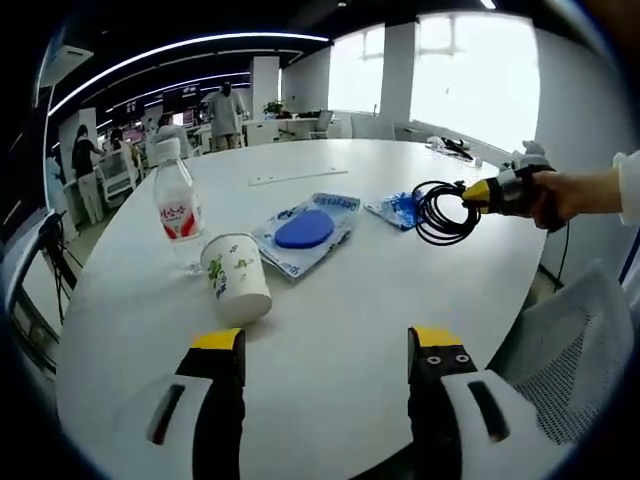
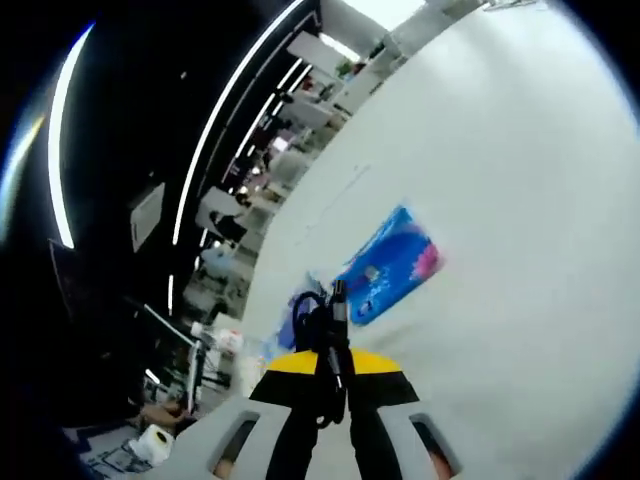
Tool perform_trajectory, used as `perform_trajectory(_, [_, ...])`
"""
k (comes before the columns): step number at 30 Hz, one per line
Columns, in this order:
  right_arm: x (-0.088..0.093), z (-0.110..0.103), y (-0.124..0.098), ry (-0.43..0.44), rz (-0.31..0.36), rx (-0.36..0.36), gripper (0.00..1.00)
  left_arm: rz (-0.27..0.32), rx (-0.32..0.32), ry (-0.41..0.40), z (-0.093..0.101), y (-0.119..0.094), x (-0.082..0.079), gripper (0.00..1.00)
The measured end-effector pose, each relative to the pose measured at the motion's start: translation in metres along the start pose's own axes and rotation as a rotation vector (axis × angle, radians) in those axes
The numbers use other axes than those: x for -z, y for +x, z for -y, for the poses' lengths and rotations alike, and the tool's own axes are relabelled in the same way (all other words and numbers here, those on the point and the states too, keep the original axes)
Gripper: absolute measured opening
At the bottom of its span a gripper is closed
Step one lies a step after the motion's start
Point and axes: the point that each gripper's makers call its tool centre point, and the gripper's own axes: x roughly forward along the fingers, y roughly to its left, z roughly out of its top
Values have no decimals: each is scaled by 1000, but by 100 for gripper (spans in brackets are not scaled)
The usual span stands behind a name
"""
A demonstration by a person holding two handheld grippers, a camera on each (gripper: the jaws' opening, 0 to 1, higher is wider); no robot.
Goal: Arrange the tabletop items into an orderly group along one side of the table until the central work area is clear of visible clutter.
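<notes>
**Right claw gripping a black cable coil above the white counter**

Left gripper view: The left claw (image 1: 325, 345) is standing open at the bottom of the frame, its two yellow-tipped jaws spread well apart over bare white counter (image 1: 340, 290) with nothing between them. Just above the left jaw, a paper cup (image 1: 236, 277) printed with green leaves is lying on its side. Behind it, toward the upper left, a clear water bottle (image 1: 177, 205) with a red label is standing upright, close beside the cup. At centre frame a flat blue-and-white packet (image 1: 306, 231) is lying on the counter, and to its right a smaller crinkled blue wrapper (image 1: 396, 209) is lying near it. At the right of the frame the right claw (image 1: 478, 192) is coming in, held by a person's hand (image 1: 575, 197), and is clamping a black cable coil (image 1: 440, 212) that is hanging from its yellow tips just right of the wrapper. A long white strip (image 1: 298, 177) is lying farther back, and people are standing in the office at upper left.

Right gripper view: The right claw (image 2: 335, 365) is rising from the bottom centre, its jaws pinched together on the black cable coil (image 2: 320, 320), whose loops are bunching just above the yellow tips. Beyond it, at centre frame, a blue packet (image 2: 392, 265) with a pink patch is lying flat on the counter (image 2: 520, 180).
</notes>
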Motion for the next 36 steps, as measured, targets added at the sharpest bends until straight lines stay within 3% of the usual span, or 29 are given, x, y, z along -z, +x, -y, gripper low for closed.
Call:
perform_trajectory(3, [4, 20, 0, 37, -2, 37, 5, -8, -5, -1, -1, 0, 2, 64])
perform_trajectory(8, [5, 29, 0, 64, 16, 52, 5, -2, -12, 9, -2, -1, 0, 63])
perform_trajectory(23, [11, 54, 3, -10, -22, 178, 7, -8, 2, -4, 0, 0, 2, 62])
perform_trajectory(29, [16, 69, 5, -57, -41, 249, 7, -8, 3, -3, 0, 0, 2, 62])
perform_trajectory(36, [20, 71, 9, -227, -88, 286, 9, 2, 9, -24, 1, 0, 1, 62])
